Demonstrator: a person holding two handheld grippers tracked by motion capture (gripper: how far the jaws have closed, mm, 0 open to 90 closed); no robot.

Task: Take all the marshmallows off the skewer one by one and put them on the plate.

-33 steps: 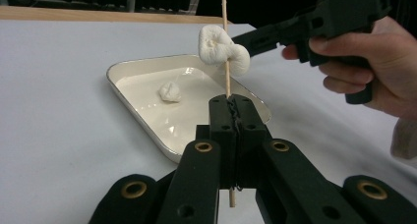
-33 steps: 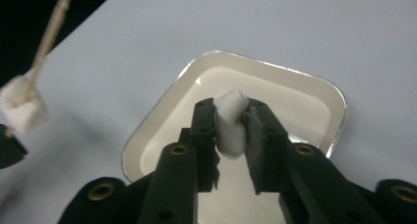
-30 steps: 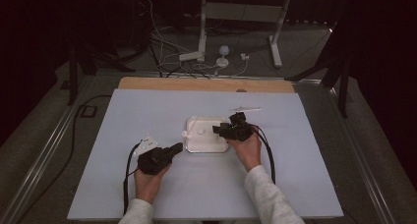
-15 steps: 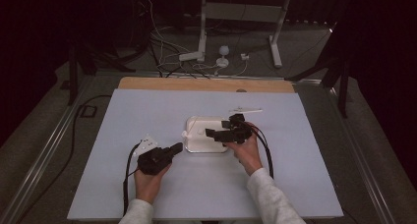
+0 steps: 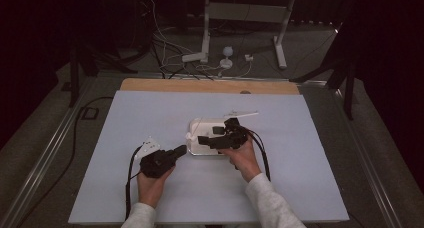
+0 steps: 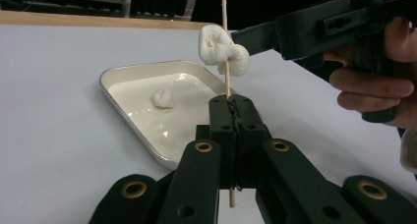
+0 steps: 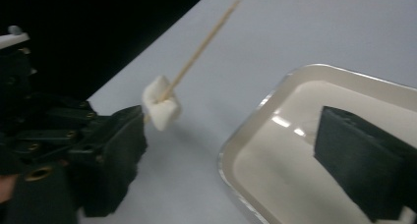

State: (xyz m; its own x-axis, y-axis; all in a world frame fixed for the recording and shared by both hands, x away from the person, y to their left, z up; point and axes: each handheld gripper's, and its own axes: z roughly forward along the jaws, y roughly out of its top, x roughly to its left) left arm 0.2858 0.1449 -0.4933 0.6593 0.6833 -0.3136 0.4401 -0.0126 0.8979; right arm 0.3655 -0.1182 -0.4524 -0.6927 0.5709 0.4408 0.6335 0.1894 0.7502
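marshmallows on a skewer [image 6: 225,47] are the work here: two white pieces [image 6: 222,51] sit threaded partway up the thin stick, which stands almost upright above the near corner of the tray [image 5: 196,148]. going left to right, the left gripper [image 5: 176,152] comes first, resting low on the blue-white table [image 5: 125,118] with its jaws pinched tight on the lower end of the skewer, a short stub poking out below them in the left gripper view. next is the shallow white tray, just beside that gripper, with one more marshmallow [image 6: 163,97] lying loose in it. then the right gripper [image 5: 206,139], held above the tray and pointing toward the skewer; its jaws have just been opening and now stand wide apart, with nothing pressed between them. in the right gripper view one jaw is near the threaded pieces and the other hangs over the tray. i judge the step in hand to be the release after pushing a piece onto the stick, so the job looks partly done. the next move would call for lowering the right gripper into the tray, closing softly on the loose marshmallow so it isn't crushed, then lining it up with the skewer tip while the left keeps the stick steady.
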